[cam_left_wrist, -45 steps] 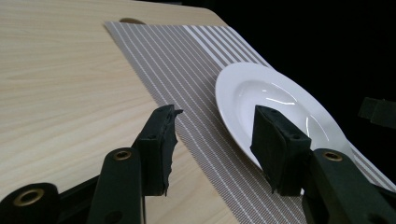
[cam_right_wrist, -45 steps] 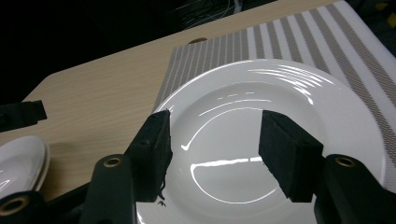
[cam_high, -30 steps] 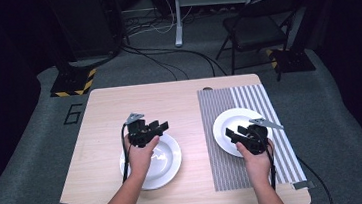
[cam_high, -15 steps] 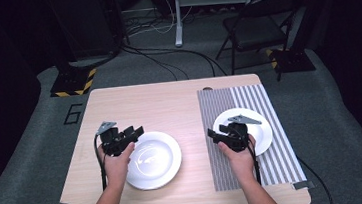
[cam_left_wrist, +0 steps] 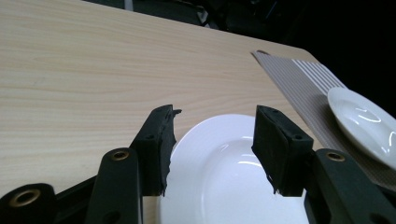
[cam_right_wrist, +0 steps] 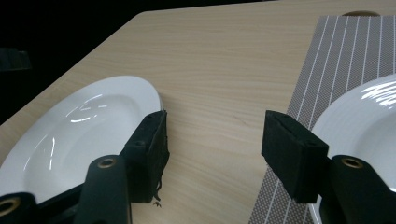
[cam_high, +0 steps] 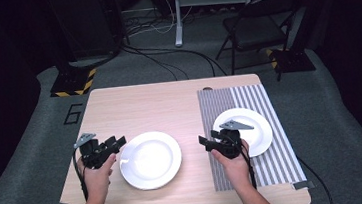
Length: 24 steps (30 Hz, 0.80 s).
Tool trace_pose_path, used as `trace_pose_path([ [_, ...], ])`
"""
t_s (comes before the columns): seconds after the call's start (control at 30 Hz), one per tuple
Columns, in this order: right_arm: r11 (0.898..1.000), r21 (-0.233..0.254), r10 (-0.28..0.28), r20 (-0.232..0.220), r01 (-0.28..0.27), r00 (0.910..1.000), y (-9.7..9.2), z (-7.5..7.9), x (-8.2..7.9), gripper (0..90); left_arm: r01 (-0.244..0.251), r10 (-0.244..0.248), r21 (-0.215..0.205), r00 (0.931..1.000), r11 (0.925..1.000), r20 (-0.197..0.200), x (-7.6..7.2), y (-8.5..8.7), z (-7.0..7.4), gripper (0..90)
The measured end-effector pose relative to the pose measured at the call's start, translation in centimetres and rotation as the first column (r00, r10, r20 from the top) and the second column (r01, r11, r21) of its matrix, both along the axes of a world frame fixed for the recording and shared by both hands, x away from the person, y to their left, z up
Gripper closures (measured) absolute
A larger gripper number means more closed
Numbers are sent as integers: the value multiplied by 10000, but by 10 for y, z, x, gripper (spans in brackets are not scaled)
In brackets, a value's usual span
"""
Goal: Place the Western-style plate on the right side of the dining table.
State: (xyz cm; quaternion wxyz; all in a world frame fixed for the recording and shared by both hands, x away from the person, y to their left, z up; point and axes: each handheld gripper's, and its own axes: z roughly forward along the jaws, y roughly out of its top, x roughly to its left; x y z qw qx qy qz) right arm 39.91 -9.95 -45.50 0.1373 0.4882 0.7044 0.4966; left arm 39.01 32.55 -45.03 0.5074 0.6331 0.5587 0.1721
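left gripper [cam_high: 118,140] jaws apart, nothing clamped, left plate [cam_high: 150,159] rim just ahead of fingertips. right gripper [cam_high: 204,142] jaws apart, empty, bare table [cam_high: 139,106] between them, right plate [cam_high: 251,128] on striped mat [cam_high: 275,158] beside right finger.

A folding chair [cam_high: 257,29] stands beyond the wooden table [cam_high: 169,103].

The wooden table [cam_high: 159,104] bears a white plate [cam_high: 150,159] (bare wood) and a striped mat [cam_high: 239,99].
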Motion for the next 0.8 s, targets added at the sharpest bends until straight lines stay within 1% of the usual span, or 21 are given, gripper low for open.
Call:
trace_pose_path([
  [0.13,9997,-131,226,-10,-226,9997,-3,-4,-9,404,-96,94,-120,9998,9999,-194,-4,11,-4,471],
  [0.2,9995,-91,291,-35,-291,9996,-6,-5,-14,404,-78,78,22,9999,10000,-102,-6,14,-6,464],
  [0.23,9993,-108,344,-20,-344,9994,-7,-5,-16,403,-54,54,51,9999,10000,-136,-7,15,-7,463],
  [0.27,9991,-139,390,24,-390,9992,-8,-6,-19,403,-30,31,116,10000,9999,-90,-7,16,-8,461],
  [0.37,9978,-111,654,182,-652,9977,-10,-9,-24,401,74,-72,152,9998,9999,-165,-8,19,-13,455],
  [0.4,9975,-41,703,138,-702,9974,-10,-11,-25,400,85,-83,174,9999,9998,-115,-7,19,-15,450],
  [0.47,9970,-68,777,-37,-777,9970,-10,-17,-27,397,176,-174,189,9998,9997,-108,-7,20,-19,449],
  [0.5,9968,-112,790,-123,-791,9968,-9,-19,-28,397,199,-197,210,9998,9996,-98,-6,21,-21,449],
  [0.53,9957,-218,894,-119,-896,9959,-9,-22,-28,396,204,-199,289,9997,9994,-162,-6,21,-23,448],
  [0.6,9926,-589,1059,-72,-1061,9944,-7,-25,-29,393,217,-210,250,9993,9995,-301,-5,21,-27,448],
  [0.67,9881,-816,1309,-4,-1305,9914,-5,-27,-31,393,267,-250,421,9989,9988,-387,-3,22,-31,448],
  [0.73,9822,-927,1637,-71,-1637,9865,-2,-31,-32,393,286,-253,682,9985,9973,-479,-1,22,-35,448],
  [0.77,9803,-940,1728,-154,-1735,9848,-1,-33,-33,393,332,-289,830,9982,9960,-520,1,22,-37,448],
  [0.8,9793,-923,1781,-304,-1802,9835,0,-35,-33,393,343,-282,940,9975,9950,-652,1,23,-38,448],
])
